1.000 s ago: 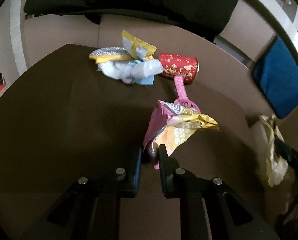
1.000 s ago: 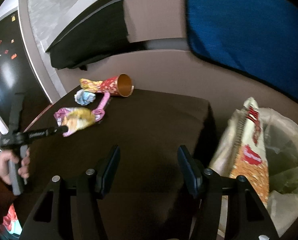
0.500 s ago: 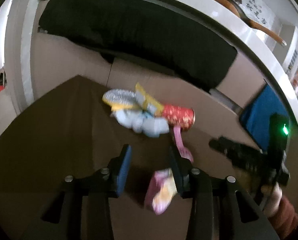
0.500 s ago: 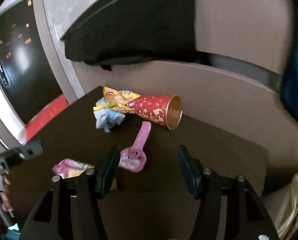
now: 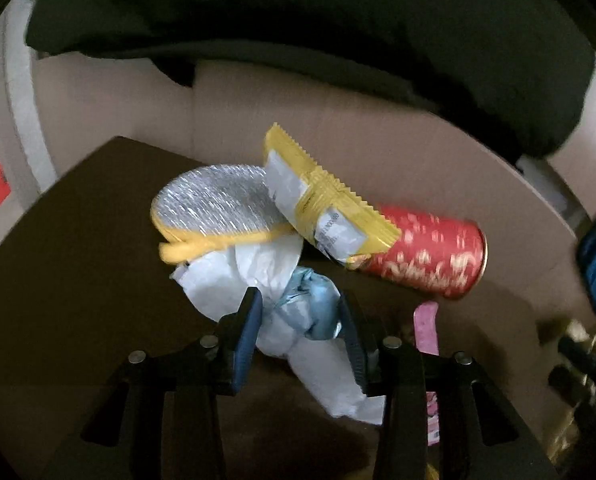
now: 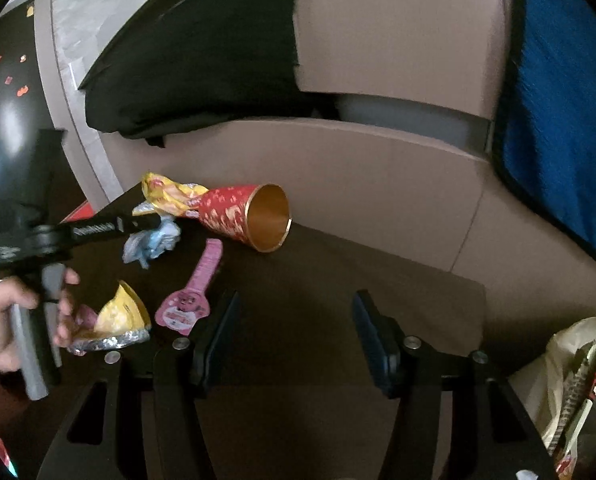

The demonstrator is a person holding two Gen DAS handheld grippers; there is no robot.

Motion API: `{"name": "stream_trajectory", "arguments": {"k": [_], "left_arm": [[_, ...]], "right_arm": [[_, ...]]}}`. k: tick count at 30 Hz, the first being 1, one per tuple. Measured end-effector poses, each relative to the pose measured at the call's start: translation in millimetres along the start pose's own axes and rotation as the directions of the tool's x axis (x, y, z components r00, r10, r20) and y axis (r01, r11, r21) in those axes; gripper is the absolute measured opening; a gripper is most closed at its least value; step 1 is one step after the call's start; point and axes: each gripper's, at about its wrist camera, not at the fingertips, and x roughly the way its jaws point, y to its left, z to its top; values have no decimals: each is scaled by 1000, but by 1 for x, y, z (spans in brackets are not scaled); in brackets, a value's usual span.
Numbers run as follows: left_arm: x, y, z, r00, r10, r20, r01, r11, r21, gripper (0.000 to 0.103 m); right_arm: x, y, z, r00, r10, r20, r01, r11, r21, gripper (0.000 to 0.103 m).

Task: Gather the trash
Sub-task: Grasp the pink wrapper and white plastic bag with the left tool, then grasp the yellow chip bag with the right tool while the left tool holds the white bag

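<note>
Trash lies at the far side of a dark brown table [image 6: 338, 280]. My left gripper [image 5: 301, 300] is open and its jaws are still opening, with a crumpled blue-white wrapper [image 5: 258, 268] lying between the fingers. Behind it lie a silver foil bag [image 5: 218, 204], a yellow wrapper [image 5: 322, 200] and a red paper cup [image 5: 430, 252] on its side. A pink packet [image 6: 194, 296] lies just left of my right gripper [image 6: 296, 304], which is open and empty. A pink-yellow snack bag [image 6: 118, 316] rests on the table beside the person's hand [image 6: 2, 320].
A white trash bag [image 6: 570, 360] with wrappers in it hangs off the table's right edge. A beige sofa [image 6: 378, 160] runs behind the table, with a black cloth [image 6: 198, 60] and a blue cushion [image 6: 558, 100] on it.
The left gripper let go of the pink-yellow snack bag, which now lies on the table, and moved forward around the crumpled wrapper. The right gripper swung left, away from the trash bag.
</note>
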Motion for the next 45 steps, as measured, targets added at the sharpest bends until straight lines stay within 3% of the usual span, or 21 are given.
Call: {"name": "stream_trajectory", "arguments": {"k": [6,11,15,21,24,28,30,32,33,34,37,45], "left_arm": [[-19,5,-17,999,-47,-19,48,998,45,34],[-66,23,-57,988,-140,-67,143,989,38,32],[-111,43,-85,984,-178,-26,177,984,-9,31],[-138,72,-100,993,-90,70,92,995,-25,31],[-142,82,-104,993,-80,91,86,994,-63,31],[-146,88,-106,991,-79,109,90,992,-92,31],[-147,90,-107,992,-69,110,78,993,-87,31],[-148,89,-108,992,-59,111,68,994,-80,31],[-149,87,-108,992,-57,110,66,995,-79,31],[-151,86,-110,992,-58,111,67,995,-78,31],[-153,81,-111,991,-62,119,70,995,-68,31],[-176,54,-116,982,-101,160,109,993,-43,31]], "right_arm": [[10,5,0,998,57,-18,-57,998,34,54],[17,28,2,994,105,-41,-105,994,3,54],[25,48,13,987,150,-57,-152,988,-20,54],[42,108,35,981,189,-45,-193,973,-127,55],[60,141,40,979,193,-61,-201,958,-203,55],[85,175,35,992,103,-67,-120,928,-352,54],[102,185,33,994,57,-96,-91,911,-403,50],[115,183,33,991,15,-133,-67,913,-402,29],[118,180,34,990,2,-143,-58,920,-387,24],[117,175,35,989,8,-151,-64,928,-367,13],[91,160,36,990,57,-127,-94,944,-316,8],[-38,127,9,990,138,-25,-139,936,-325,7]]}}
